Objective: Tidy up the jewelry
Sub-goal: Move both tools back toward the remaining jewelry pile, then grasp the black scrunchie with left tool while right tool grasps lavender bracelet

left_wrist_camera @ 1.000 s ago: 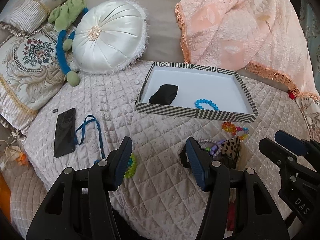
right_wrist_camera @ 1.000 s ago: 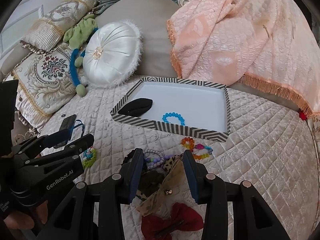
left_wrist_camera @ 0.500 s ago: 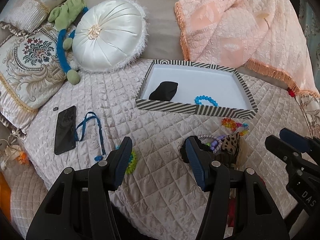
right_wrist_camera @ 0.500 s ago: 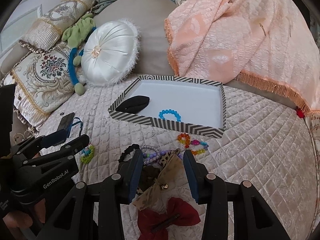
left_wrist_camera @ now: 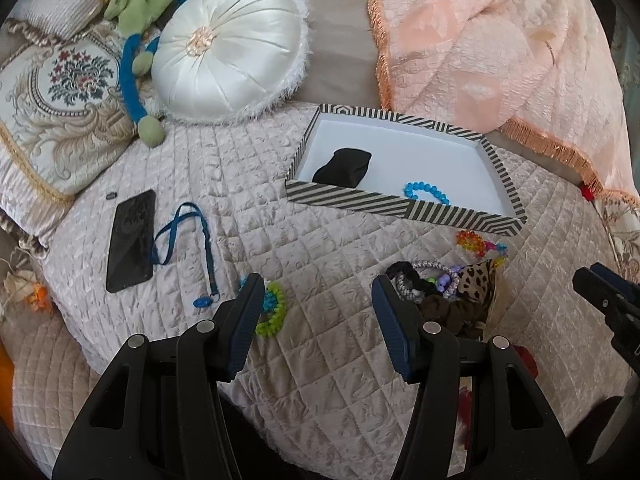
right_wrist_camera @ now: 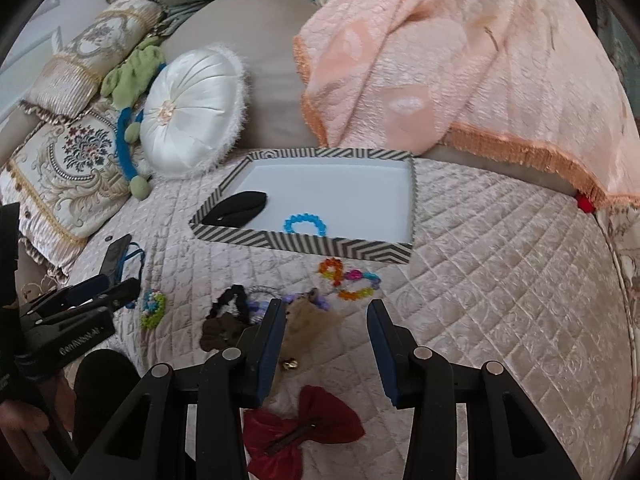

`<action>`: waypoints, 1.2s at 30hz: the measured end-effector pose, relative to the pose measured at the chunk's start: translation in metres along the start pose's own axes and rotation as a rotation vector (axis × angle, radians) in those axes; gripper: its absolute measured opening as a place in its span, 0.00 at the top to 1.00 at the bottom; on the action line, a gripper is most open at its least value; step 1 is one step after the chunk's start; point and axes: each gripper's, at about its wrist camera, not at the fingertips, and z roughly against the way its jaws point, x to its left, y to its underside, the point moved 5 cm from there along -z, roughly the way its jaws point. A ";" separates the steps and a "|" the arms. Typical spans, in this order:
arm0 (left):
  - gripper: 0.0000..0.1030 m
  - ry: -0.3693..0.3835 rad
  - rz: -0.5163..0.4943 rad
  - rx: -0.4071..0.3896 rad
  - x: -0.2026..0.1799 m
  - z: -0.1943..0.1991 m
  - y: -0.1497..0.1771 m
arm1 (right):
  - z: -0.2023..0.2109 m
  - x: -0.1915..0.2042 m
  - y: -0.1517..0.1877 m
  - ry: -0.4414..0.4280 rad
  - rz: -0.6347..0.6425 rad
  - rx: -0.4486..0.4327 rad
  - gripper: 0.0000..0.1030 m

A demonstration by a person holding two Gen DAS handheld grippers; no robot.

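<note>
**Both grippers empty above the loose pile, the box only partly filled**

The shallow cardboard box with black-and-white striped walls (right_wrist_camera: 304, 243) sits toward the back of the quilted beige bedspread (right_wrist_camera: 500, 280), close against the cushions, so it serves as the collecting place. Two things lie in it already, both near its front wall: a black fabric piece (right_wrist_camera: 236, 206) in the front-left corner and a blue beaded bracelet (right_wrist_camera: 305, 223) just beside it.

Everything else waits on the spread in front of the box. A multicoloured beaded bracelet (right_wrist_camera: 349, 278) lies nearest the front wall. Behind it the pile tangles together: a black scrunchie (right_wrist_camera: 229, 303), a dark brown scrunchie (right_wrist_camera: 218, 330), purple beads (left_wrist_camera: 450, 280) and a leopard-print fabric piece (left_wrist_camera: 476, 278). A red satin bow clip (right_wrist_camera: 304, 434) lies at the near edge, and a green-and-blue beaded bracelet (left_wrist_camera: 272, 306) sits apart to the left, by the black phone (left_wrist_camera: 131, 234) and its blue lanyard (left_wrist_camera: 188, 240).

The right gripper (right_wrist_camera: 326, 320) hangs over the pile with its jaws spread apart and nothing between them, seemingly lined up for the leopard-print piece. The left gripper (left_wrist_camera: 318, 292) is likewise spread wide and empty, over bare quilt between the green bracelet and the pile, probably waiting its turn.
</note>
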 end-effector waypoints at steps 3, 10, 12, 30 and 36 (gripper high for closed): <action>0.46 0.036 0.026 0.029 0.003 -0.005 0.002 | -0.002 -0.008 0.002 0.003 -0.018 0.007 0.61; 0.43 0.085 0.038 0.121 -0.001 -0.033 0.004 | -0.012 -0.018 0.008 -0.002 -0.047 0.042 0.60; 0.43 0.084 0.035 0.152 -0.002 -0.045 0.006 | -0.014 -0.016 0.008 -0.016 -0.045 0.050 0.60; 0.43 0.140 -0.032 0.279 -0.029 -0.110 0.008 | -0.114 0.051 -0.014 -0.211 0.230 0.203 0.65; 0.45 0.154 -0.036 0.273 -0.031 -0.117 0.006 | -0.143 0.057 -0.007 -0.240 0.285 0.282 0.66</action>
